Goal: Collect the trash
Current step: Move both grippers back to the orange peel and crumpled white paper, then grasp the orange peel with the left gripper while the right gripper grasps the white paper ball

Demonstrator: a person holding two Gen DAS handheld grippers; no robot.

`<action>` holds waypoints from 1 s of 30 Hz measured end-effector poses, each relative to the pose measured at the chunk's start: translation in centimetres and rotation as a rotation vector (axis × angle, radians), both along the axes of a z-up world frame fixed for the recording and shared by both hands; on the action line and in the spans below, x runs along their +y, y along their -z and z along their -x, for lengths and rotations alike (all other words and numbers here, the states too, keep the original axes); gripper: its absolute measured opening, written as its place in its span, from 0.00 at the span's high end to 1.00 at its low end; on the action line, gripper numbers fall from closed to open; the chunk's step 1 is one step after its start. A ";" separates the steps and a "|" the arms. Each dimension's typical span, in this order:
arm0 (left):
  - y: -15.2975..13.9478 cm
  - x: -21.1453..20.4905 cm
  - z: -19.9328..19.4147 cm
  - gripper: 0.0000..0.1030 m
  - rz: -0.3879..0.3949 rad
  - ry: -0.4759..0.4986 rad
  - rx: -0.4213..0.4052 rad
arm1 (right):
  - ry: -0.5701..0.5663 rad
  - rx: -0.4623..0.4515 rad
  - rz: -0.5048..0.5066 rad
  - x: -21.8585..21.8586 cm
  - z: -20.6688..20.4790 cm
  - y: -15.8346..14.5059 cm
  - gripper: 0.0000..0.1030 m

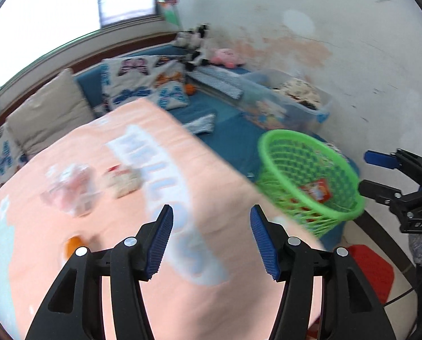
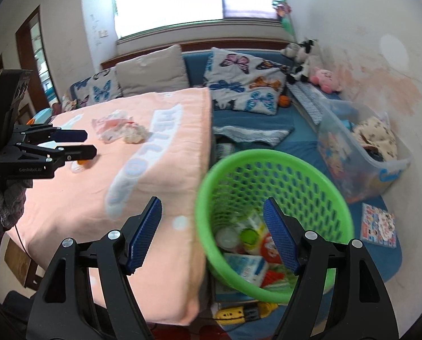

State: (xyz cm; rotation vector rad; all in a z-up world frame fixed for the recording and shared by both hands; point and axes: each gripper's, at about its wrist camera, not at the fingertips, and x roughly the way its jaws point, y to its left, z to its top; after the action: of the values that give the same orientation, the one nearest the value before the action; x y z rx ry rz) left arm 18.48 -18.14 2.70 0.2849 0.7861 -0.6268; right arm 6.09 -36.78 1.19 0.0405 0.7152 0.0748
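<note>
The left gripper [image 1: 211,243] is over the pink cloth [image 1: 97,240] on the table, with its tongs apart and nothing between them. The right gripper [image 2: 212,236] hangs above the table's right edge and the green basket [image 2: 335,198], tongs wide and holding nothing. The basket stands just beside that edge and has wrappers and a carton in it. A clear crinkly wrapper [image 2: 109,126] and a whitish crumpled wrapper [image 2: 135,134] lie side by side near the far edge. A small orange bit [image 1: 72,245] lies near the left edge.
</note>
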 end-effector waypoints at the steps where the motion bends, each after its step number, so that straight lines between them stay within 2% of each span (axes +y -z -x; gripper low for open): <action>1: 0.1 1.0 -0.2 0.46 -0.001 -0.019 -0.002 | -0.013 0.002 0.002 0.7 -0.5 0.0 0.28; 10: 1.5 9.5 -3.1 0.46 -0.023 -0.231 -0.015 | -0.104 0.017 0.019 5.4 -3.7 0.2 0.28; 14: 2.9 12.3 -4.6 0.46 -0.033 -0.303 0.011 | -0.139 0.025 0.025 7.2 -5.2 0.3 0.28; 23: 5.8 14.2 -7.1 0.46 -0.048 -0.357 0.072 | -0.197 0.042 0.034 10.2 -8.5 0.8 0.28; 30: 7.2 14.0 -8.0 0.46 -0.059 -0.340 0.092 | -0.229 0.063 0.042 12.0 -10.9 1.6 0.28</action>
State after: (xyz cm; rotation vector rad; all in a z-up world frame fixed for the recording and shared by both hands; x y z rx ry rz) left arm 26.52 -4.19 -4.46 0.1708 0.9176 -0.2983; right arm 16.97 -24.74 -0.44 -0.0804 0.7819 0.2789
